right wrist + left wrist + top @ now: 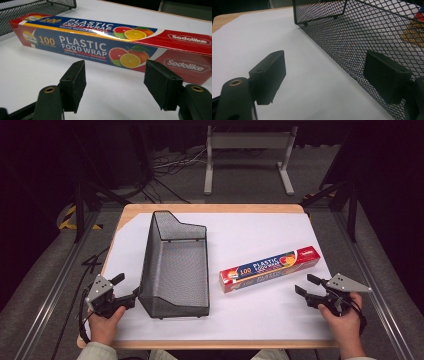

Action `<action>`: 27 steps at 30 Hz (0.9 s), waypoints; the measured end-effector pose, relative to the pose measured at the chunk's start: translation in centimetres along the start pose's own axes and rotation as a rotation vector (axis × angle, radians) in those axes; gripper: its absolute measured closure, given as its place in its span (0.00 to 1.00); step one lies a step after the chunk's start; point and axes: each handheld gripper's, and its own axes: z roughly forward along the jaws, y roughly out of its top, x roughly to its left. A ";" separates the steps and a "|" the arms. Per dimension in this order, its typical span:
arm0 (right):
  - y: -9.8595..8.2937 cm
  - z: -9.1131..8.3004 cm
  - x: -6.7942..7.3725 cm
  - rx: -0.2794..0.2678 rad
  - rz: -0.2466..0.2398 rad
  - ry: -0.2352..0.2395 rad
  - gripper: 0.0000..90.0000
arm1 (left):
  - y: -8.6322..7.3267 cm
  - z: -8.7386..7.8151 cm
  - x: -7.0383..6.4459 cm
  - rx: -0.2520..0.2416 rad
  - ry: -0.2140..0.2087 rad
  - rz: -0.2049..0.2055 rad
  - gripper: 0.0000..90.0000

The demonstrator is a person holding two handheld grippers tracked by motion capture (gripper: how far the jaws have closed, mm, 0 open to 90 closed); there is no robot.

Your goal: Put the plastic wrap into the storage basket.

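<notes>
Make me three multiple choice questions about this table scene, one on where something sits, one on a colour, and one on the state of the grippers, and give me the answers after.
1. Where does the plastic food wrap box lie relative to the black mesh basket?
A. inside it
B. on the white sheet to its right, apart from it
C. on top of its rim

2. What colour are the ends of the box?
A. red
B. green
C. white

3. How do the jaws of the left gripper and the right gripper stand?
A. both shut on the box
B. left shut, right open
C. both open and holding nothing

Answers: 1 B, the high view shows bare sheet between box and basket. 2 A, the right gripper view shows red ends around a blue middle. 3 C, each gripper view shows its jaws apart with only sheet between them.
</notes>
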 end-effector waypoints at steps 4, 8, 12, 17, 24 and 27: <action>0.3 -0.1 0.0 -0.014 0.010 0.026 0.43 | 0.0 0.0 0.0 0.002 0.008 0.002 0.22; 0.7 0.1 0.5 -0.009 -0.001 0.066 0.44 | 0.0 0.0 0.0 0.002 0.014 0.002 0.22; 1.2 0.5 1.4 -0.023 0.000 0.118 0.44 | 0.0 0.0 0.0 0.003 0.020 0.006 0.22; 2.3 1.0 2.6 -0.039 0.015 0.165 0.42 | 0.1 0.2 -0.1 0.006 0.015 0.010 0.22; 3.7 2.4 4.3 -0.043 -0.005 0.238 0.41 | 0.2 0.4 -0.1 0.007 0.016 0.015 0.22; 4.2 2.9 5.0 -0.040 -0.016 0.266 0.40 | 0.2 0.4 -0.1 0.006 0.015 0.017 0.22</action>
